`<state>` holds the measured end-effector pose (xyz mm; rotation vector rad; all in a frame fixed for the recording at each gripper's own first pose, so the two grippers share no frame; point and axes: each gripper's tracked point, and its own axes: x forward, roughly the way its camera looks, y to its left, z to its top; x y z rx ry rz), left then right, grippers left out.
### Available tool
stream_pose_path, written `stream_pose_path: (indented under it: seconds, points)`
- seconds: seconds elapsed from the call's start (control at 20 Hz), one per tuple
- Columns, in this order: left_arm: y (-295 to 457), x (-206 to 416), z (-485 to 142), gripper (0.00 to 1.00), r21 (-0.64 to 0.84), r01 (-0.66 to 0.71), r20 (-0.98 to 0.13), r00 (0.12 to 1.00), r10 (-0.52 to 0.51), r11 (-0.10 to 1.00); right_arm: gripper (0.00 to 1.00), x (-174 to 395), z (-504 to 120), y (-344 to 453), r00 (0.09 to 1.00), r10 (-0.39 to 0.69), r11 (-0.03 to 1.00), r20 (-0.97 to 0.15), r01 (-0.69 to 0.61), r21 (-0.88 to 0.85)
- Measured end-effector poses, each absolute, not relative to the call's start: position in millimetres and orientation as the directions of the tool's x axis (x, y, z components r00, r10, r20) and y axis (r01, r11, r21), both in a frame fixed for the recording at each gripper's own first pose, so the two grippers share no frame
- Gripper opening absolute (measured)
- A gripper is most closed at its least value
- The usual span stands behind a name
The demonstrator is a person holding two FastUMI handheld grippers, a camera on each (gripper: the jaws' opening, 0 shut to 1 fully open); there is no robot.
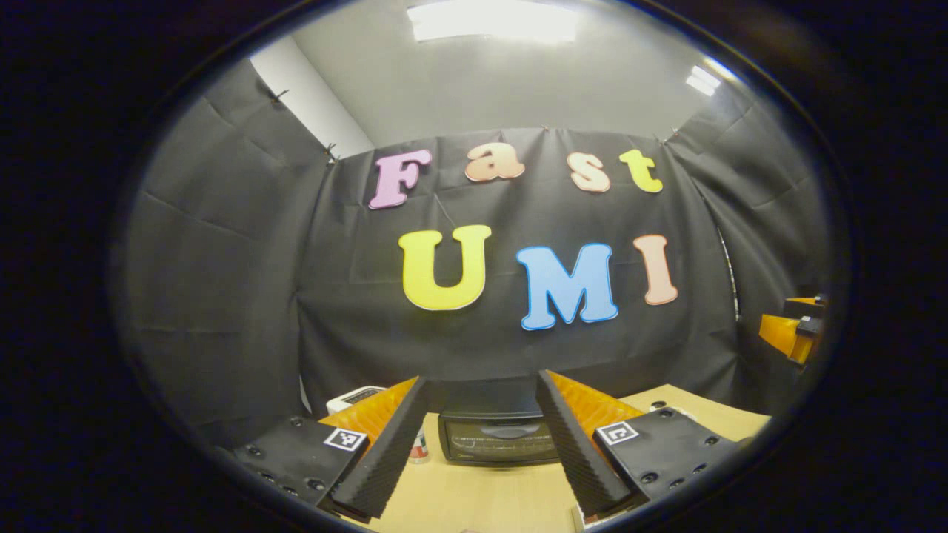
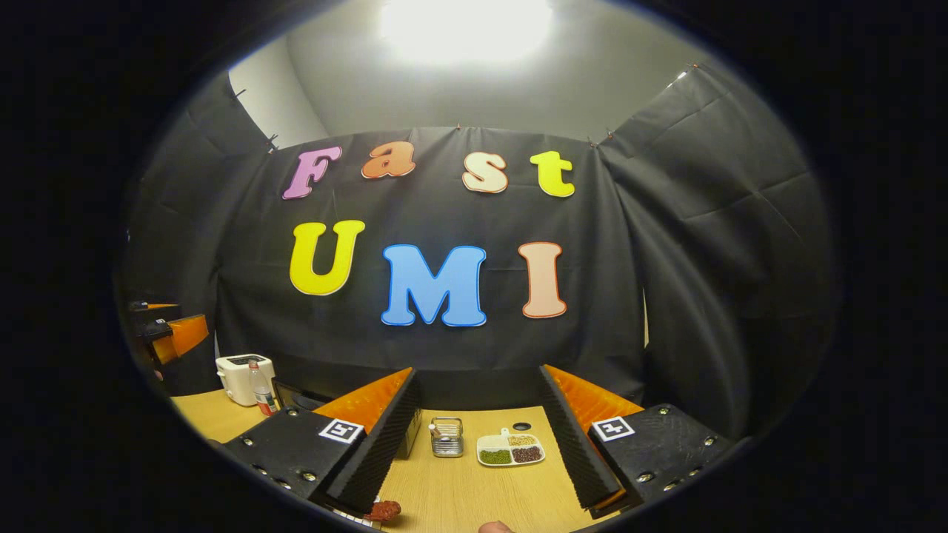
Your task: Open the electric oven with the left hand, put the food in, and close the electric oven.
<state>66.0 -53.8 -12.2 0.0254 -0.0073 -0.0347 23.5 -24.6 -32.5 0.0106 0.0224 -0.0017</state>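
Wooden table (image 1: 481, 496) sitting before you, oven (image 1: 498, 438) door still closed; you are holding left gripper (image 1: 481, 444) and right gripper (image 2: 481, 444) wide, empty; everything left.

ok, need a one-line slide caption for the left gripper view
Open left gripper faces the closed electric oven across the wooden table.
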Motion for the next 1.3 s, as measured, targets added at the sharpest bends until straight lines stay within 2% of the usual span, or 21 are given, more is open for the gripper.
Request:
stream_pose_path:
  seconds: [0.2,0.3,0.35,0.55,0.6,0.65,0.7,0.8,0.9,0.95,1.1,1.3]
  points:
    - [-59,111,-29,1.00,0.033,0.077,-0.007,0.997,-0.077,0.997,0.96,33,-34,-15,0.999,-0.028,1.000,-0.021,0.028,0.011]
    - [-64,133,-41,0.97,0.032,0.102,-0.020,0.995,-0.101,0.994,0.96,35,-31,-14,0.999,-0.049,0.999,-0.013,0.049,0.001]
    - [-67,145,-47,1.00,0.028,0.114,-0.029,0.993,-0.113,0.993,0.96,37,-30,-14,0.998,-0.061,0.998,-0.013,0.061,-0.005]
    - [-82,186,-73,1.00,0.008,0.163,-0.066,0.985,-0.162,0.987,0.96,41,-32,-13,0.994,-0.112,0.994,-0.009,0.112,-0.016]
    - [-85,196,-79,0.97,0.004,0.175,-0.076,0.982,-0.174,0.985,0.96,42,-35,-13,0.992,-0.123,0.992,-0.016,0.123,-0.017]
    - [-89,204,-85,1.00,-0.001,0.187,-0.084,0.979,-0.187,0.982,0.96,44,-37,-13,0.990,-0.135,0.991,-0.026,0.135,-0.020]
    - [-93,212,-92,0.97,-0.006,0.199,-0.092,0.976,-0.198,0.980,0.96,45,-41,-14,0.988,-0.149,0.989,-0.037,0.148,-0.025]
    - [-98,228,-109,1.00,-0.008,0.216,-0.117,0.970,-0.215,0.976,0.96,45,-42,-18,0.983,-0.179,0.983,-0.050,0.177,-0.037]
    - [-103,243,-126,0.91,-0.018,0.227,-0.141,0.964,-0.227,0.974,0.96,45,-45,-22,0.976,-0.209,0.977,-0.057,0.206,-0.055]
    - [-105,251,-136,0.97,-0.024,0.233,-0.156,0.960,-0.234,0.972,0.96,45,-47,-24,0.973,-0.222,0.974,-0.066,0.217,-0.064]
    - [-111,271,-173,1.00,-0.037,0.243,-0.217,0.945,-0.246,0.969,0.96,45,-53,-26,0.964,-0.251,0.966,-0.091,0.244,-0.081]
    - [-113,289,-210,0.97,-0.048,0.236,-0.276,0.931,-0.240,0.971,0.96,43,-56,-26,0.954,-0.280,0.957,-0.107,0.268,-0.114]
